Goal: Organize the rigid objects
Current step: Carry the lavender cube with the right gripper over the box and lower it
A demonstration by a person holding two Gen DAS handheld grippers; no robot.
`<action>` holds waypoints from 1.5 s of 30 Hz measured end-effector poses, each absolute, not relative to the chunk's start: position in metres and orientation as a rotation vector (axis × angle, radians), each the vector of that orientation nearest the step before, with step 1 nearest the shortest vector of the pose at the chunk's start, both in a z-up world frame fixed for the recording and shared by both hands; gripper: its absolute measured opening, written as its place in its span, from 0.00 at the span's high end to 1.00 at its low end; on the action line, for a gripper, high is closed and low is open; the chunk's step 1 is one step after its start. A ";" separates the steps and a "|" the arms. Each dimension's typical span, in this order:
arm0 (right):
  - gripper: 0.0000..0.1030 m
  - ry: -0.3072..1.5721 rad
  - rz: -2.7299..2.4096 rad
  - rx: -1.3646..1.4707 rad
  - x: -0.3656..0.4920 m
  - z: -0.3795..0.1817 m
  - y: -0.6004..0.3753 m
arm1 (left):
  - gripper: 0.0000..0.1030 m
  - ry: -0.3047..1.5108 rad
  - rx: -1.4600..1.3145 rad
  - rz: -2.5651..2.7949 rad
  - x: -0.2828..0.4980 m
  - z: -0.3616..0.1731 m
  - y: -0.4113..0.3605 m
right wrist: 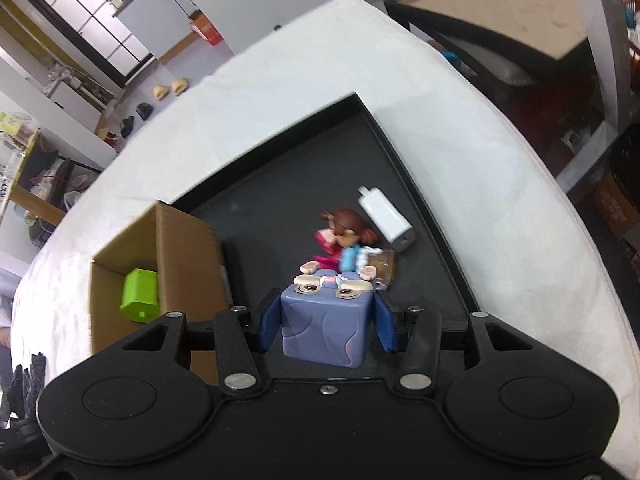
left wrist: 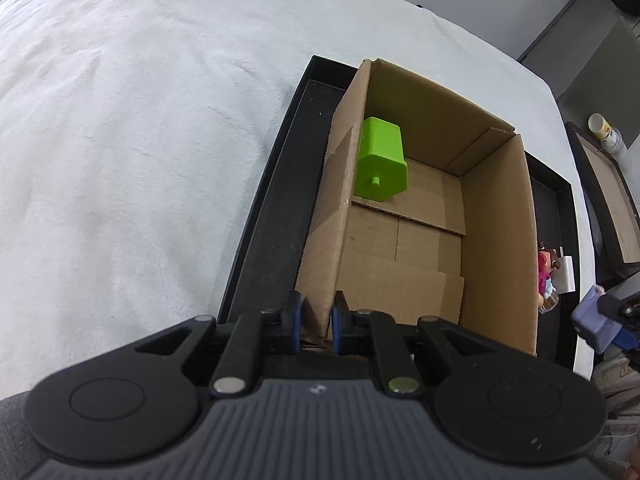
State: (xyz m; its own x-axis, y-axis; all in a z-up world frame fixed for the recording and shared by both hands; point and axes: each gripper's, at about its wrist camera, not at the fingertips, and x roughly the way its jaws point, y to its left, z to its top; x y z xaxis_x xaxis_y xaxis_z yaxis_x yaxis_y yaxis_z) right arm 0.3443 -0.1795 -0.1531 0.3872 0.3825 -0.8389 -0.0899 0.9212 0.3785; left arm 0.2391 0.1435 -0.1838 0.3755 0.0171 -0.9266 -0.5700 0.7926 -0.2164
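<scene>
A white cloth covers the table (left wrist: 120, 140), and on it sits a black tray (right wrist: 320, 168) that carries everything in play. Inside the tray stands an open cardboard box (left wrist: 496, 240), the evident destination; one green block (left wrist: 382, 160) already lies in it against the far-left wall, so sorting has begun but looks far from finished. The left gripper (left wrist: 316, 316) has its jaws pinched narrowly on the box's near wall, apparently steadying it. The right gripper (right wrist: 326, 320), to the right of the box, clamps a purple cube-shaped toy (right wrist: 326, 324) between its blue pads, seemingly lifted off the tray. Still on the tray, right of the box, are a doll figure (right wrist: 344, 240), a white charger (right wrist: 386, 214) and a small brown piece too unclear to name.
</scene>
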 end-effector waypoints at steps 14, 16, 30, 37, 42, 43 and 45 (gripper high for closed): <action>0.55 1.053 0.378 0.253 0.331 -0.110 -0.139 | 0.86 1.129 -0.609 0.383 0.236 -0.187 0.153; 0.55 1.049 0.383 0.256 0.330 -0.107 -0.133 | 0.86 1.128 -0.609 0.377 0.235 -0.187 0.153; 0.54 1.039 0.449 0.244 0.326 -0.099 -0.086 | 0.85 1.114 -0.644 0.347 0.232 -0.188 0.158; 0.54 1.061 0.486 0.215 0.324 -0.104 -0.055 | 0.84 1.110 -0.673 0.323 0.229 -0.190 0.164; 0.54 1.080 0.506 0.189 0.321 -0.109 -0.033 | 0.84 1.107 -0.679 0.306 0.228 -0.191 0.165; 0.54 1.086 0.507 0.182 0.321 -0.111 -0.028 | 0.84 1.105 -0.683 0.303 0.228 -0.191 0.166; 0.54 1.097 0.510 0.164 0.321 -0.115 -0.019 | 0.84 1.103 -0.689 0.298 0.227 -0.192 0.167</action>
State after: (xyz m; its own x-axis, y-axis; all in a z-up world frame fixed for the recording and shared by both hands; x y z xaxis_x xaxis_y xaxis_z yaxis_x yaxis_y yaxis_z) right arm 0.3209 -0.0185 -0.1147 0.3546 0.4718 -0.8073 -0.3128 0.8735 0.3731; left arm 0.2272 0.1673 -0.1917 0.4382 -0.1099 -0.8921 -0.5438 0.7578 -0.3605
